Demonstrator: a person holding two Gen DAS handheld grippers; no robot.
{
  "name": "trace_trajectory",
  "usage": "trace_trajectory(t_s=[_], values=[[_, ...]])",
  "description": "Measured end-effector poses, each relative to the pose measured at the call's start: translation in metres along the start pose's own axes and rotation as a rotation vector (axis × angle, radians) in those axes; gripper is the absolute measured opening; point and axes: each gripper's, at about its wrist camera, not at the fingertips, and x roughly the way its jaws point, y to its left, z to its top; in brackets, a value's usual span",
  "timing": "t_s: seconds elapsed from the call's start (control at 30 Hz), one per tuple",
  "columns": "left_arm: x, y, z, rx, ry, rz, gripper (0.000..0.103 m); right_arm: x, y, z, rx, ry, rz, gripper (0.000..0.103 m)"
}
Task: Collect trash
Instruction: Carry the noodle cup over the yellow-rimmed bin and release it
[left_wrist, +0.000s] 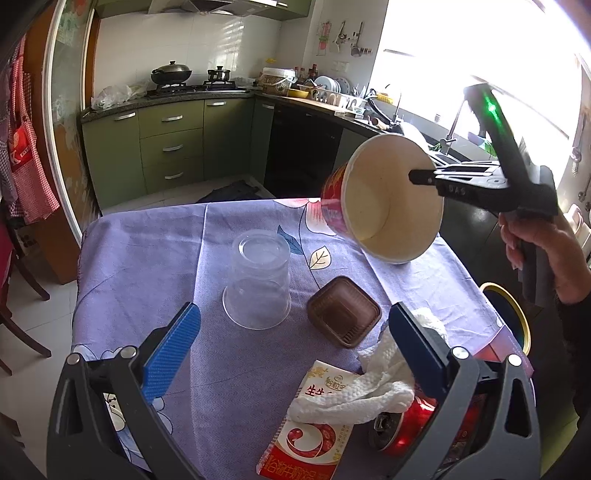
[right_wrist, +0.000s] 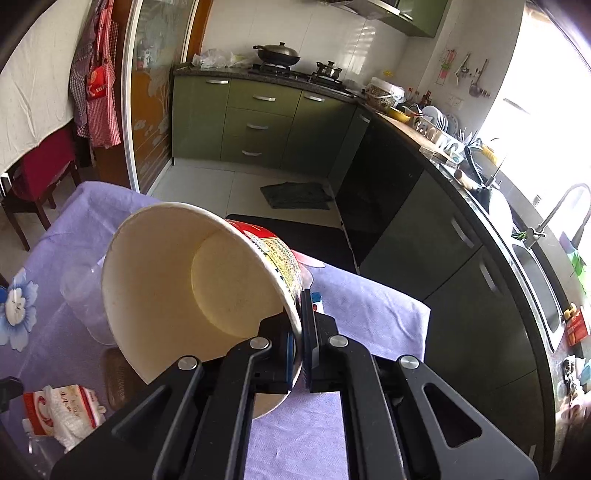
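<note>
My right gripper (right_wrist: 301, 343) is shut on the rim of an empty red instant-noodle cup (right_wrist: 192, 291) and holds it tilted above the table; it also shows in the left wrist view (left_wrist: 391, 199). My left gripper (left_wrist: 295, 339) is open and empty above the purple tablecloth (left_wrist: 147, 258). Between and beyond its fingers lie an upturned clear plastic cup (left_wrist: 258, 282), a brown square tray (left_wrist: 343, 312), a crumpled white tissue (left_wrist: 384, 380), a red and white carton (left_wrist: 314, 428) and a red can (left_wrist: 402, 428).
A dark bin with a yellow rim (left_wrist: 511, 317) stands off the table's right edge. Green kitchen cabinets (left_wrist: 170, 147) and a counter with a sink (right_wrist: 532, 266) lie beyond. A wooden chair (left_wrist: 18, 295) stands at the left.
</note>
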Motion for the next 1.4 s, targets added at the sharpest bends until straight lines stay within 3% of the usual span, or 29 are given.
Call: trace_trajectory(t_s=[0.17,0.33,0.5,0.6,0.73,0.87,1.13,1.2,1.27,1.4], values=[[0.000,-0.002,-0.001,0.009,-0.001,-0.009,0.097,-0.034,-0.028,-0.002,0.064,0.005,0.037,0.004],[-0.003,-0.010,-0.003,0.030,-0.004,-0.024,0.097,-0.082,-0.101,-0.034,0.234,0.040,0.072,0.004],[-0.009,-0.018,-0.004,0.049,-0.017,-0.035,0.097,-0.124,-0.200,-0.108,0.492,0.122,0.083,0.004],[-0.013,-0.022,-0.005,0.054,-0.019,-0.044,0.097,-0.133,-0.256,-0.163,0.652,0.225,0.091,0.004],[-0.021,-0.032,-0.004,0.065,-0.030,-0.038,0.097,-0.121,-0.315,-0.234,0.790,0.406,0.062,0.004],[-0.029,-0.048,-0.005,0.088,-0.035,-0.038,0.097,-0.086,-0.350,-0.291,0.837,0.580,0.047,0.004],[-0.038,-0.069,-0.009,0.147,-0.012,-0.005,0.097,-0.019,-0.373,-0.376,0.900,0.732,0.110,0.005],[-0.038,-0.067,-0.009,0.143,-0.004,0.013,0.097,-0.009,-0.374,-0.389,0.918,0.741,0.136,0.016],[-0.037,-0.063,-0.008,0.132,0.003,0.030,0.097,-0.005,-0.379,-0.393,0.934,0.746,0.126,0.044],[-0.030,-0.057,-0.006,0.113,0.026,0.053,0.097,-0.023,-0.381,-0.399,0.919,0.686,0.105,0.045]])
